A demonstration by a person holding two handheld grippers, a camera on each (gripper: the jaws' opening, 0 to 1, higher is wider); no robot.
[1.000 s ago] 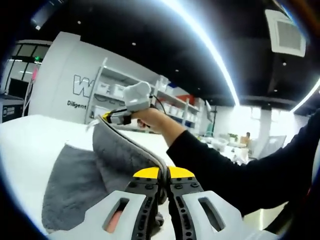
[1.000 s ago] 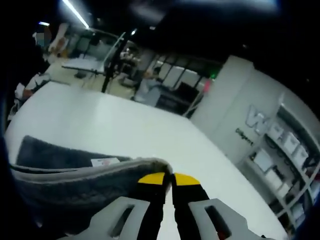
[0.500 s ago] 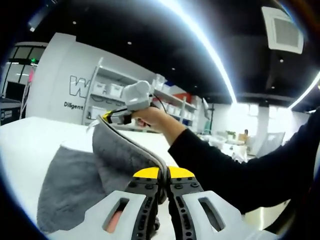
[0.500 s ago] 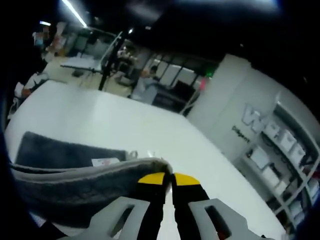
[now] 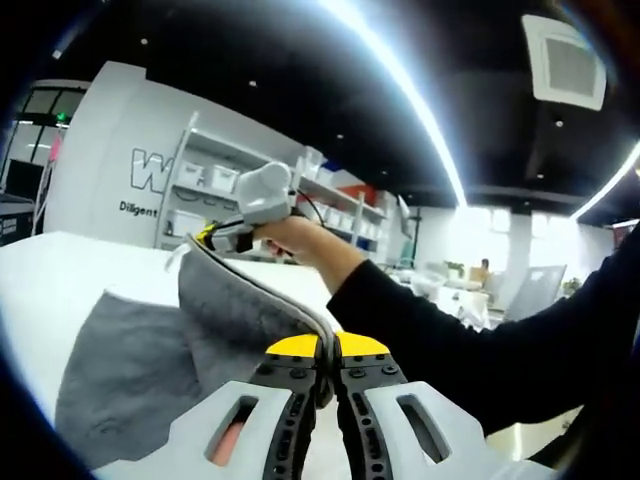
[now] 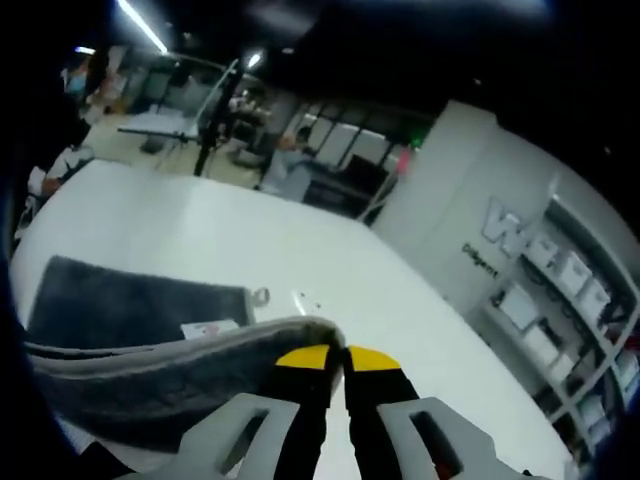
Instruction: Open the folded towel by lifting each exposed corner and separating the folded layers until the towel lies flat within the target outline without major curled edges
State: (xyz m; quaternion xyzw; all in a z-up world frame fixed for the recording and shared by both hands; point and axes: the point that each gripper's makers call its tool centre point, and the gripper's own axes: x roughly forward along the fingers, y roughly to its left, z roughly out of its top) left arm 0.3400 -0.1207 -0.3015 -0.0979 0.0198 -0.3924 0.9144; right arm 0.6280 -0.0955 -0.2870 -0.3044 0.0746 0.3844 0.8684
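Left gripper view has the left gripper [image 5: 333, 347] rising from 6 o'clock: pale grey plastic arms with slotted openings, black ribbed inner faces and yellow tips. Its fingers are pressed together on the bound edge of the grey, fluffy terry towel [image 5: 150, 360], pinching one raised corner. From that pinch the towel's hem runs as a smooth, pale piped line up toward 10 o'clock, where the right gripper [image 5: 215, 236], held in a person's hand [image 5: 290, 238] with a black sleeve [image 5: 470, 340], grips the other raised corner; its yellow-tipped fingers are closed on the cloth. Between the two grips the lifted layer stands as a curved, sagging sheet, while the lower layer lies flat and matt on the smooth white tabletop [image 5: 60, 270] toward 8 o'clock.

Behind, at 10 o'clock, white open shelving [image 5: 200, 195] carries rows of white boxes, their contents not discernible. A long bright ceiling light strip [image 5: 400, 90] arcs from 12 toward 2 o'clock, and a square ceiling vent [image 5: 565, 65] sits at 2 o'clock.

Right gripper view shows the right gripper's fingers [image 6: 300, 358] shut on the thick rolled edge of the towel, which stretches away toward 9 o'clock as a plush grey band. Below it, the flat layer spreads across the glossy tabletop at 8 o'clock, with a small white sewn label [image 6: 203, 328] and a little hanging loop [image 6: 260, 296] at its far corner. More white shelving with boxes stands at 3 to 4 o'clock.
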